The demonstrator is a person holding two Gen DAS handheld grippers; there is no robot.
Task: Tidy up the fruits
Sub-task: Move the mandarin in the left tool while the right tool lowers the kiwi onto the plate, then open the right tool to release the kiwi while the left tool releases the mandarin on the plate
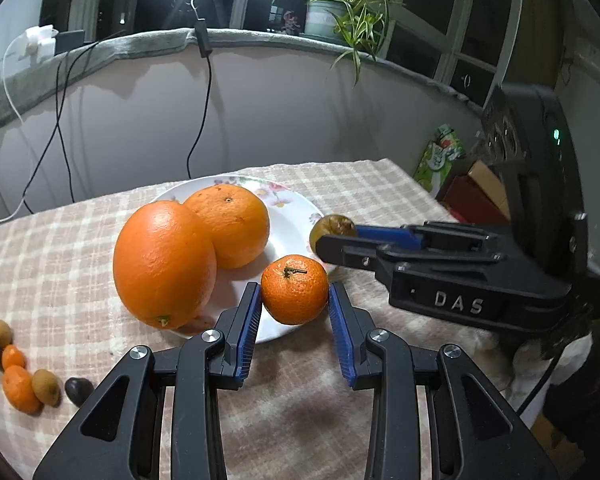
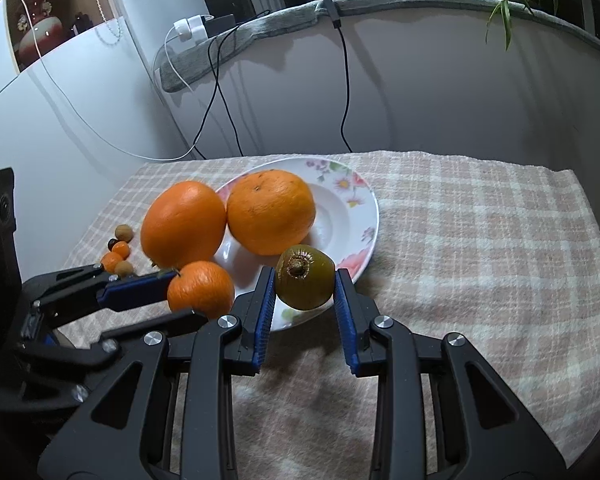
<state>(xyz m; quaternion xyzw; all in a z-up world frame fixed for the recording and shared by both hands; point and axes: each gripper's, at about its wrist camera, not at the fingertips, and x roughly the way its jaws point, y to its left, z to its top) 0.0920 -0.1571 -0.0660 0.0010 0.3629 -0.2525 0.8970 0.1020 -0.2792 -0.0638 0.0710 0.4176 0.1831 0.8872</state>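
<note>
Two hand-held grippers work a floral plate (image 1: 296, 208) of fruit on a checked cloth (image 2: 480, 240); left gripper (image 1: 294, 300) pinches a small mandarin (image 1: 294, 289) across its widest part, blue pads touching both flanks, fruit held over the plate's near rim; right gripper (image 2: 305, 292) clamps a greenish-brown kiwi-like fruit (image 2: 305, 282), stem end facing the cam, also over the near rim. Whether either fruit rests on the plate or hangs just above it can't be told.

Handling, by judgement: mandarin looks light w/ loose, soft peel, so a firm squeeze would dent it; the mid-body hold seems the right spot. The green fruit appears smooth and possibly overripe, so likely slippery and easily bruised; a light grip across the belly suits it, not the stem end.

Two big oranges (image 1: 164, 264) (image 1: 230, 224) fill the plate's left half, touching each other, the nearer one overhanging the left rim; probably heavy and wide for these jaws. Open room on the plate lies at the right and far side; the shallow rim is the edge to clear. The grippers sit close together near the plate, so a bump between them is the likeliest snag.

A cluster of small fruits (image 1: 24, 372) lies well apart at the cloth's left; cloth to the right is bare up to the table edge.
</note>
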